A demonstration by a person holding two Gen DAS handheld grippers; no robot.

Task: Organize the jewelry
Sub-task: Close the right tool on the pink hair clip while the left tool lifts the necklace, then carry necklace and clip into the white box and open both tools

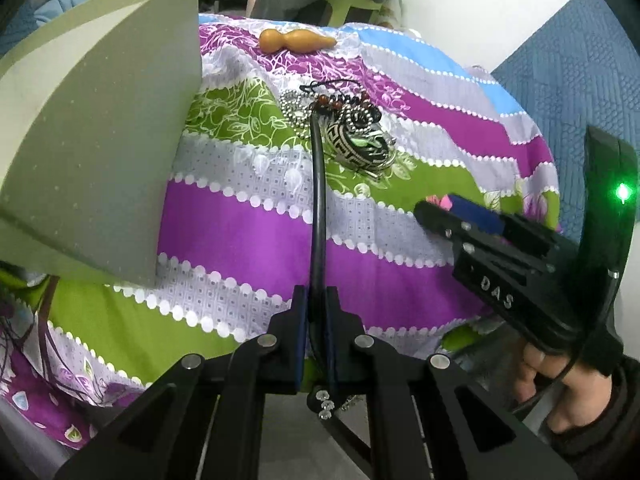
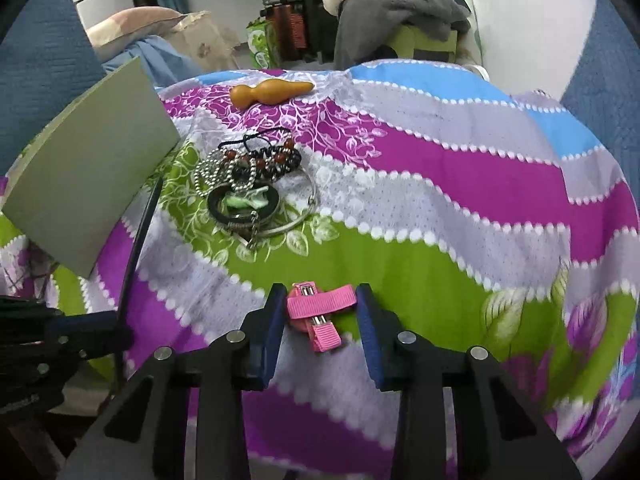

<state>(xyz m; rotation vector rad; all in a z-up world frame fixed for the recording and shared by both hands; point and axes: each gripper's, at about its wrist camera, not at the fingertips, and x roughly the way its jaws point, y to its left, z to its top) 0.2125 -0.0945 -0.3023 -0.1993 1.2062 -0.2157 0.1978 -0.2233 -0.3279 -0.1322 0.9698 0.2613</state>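
Black band (image 1: 318, 216) (lower end hidden) pinched in left hand-held gripper (image 1: 316, 312); right hand-held gripper (image 2: 318, 320) agape.

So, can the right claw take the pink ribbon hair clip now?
Probably yes: the right claw is open, and the pink ribbon hair clip lies between its fingers with nothing over it.

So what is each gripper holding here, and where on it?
Left gripper pinches the black band at its near end. Right gripper is open around the pink clips, holding nothing.

I see a worktop under a striped floral cloth (image 2: 440, 184); on it lie a jewelry heap (image 2: 256, 184), pink hair clip (image 2: 320, 308), orange gourd (image 2: 272, 92) and green board (image 2: 88, 168).
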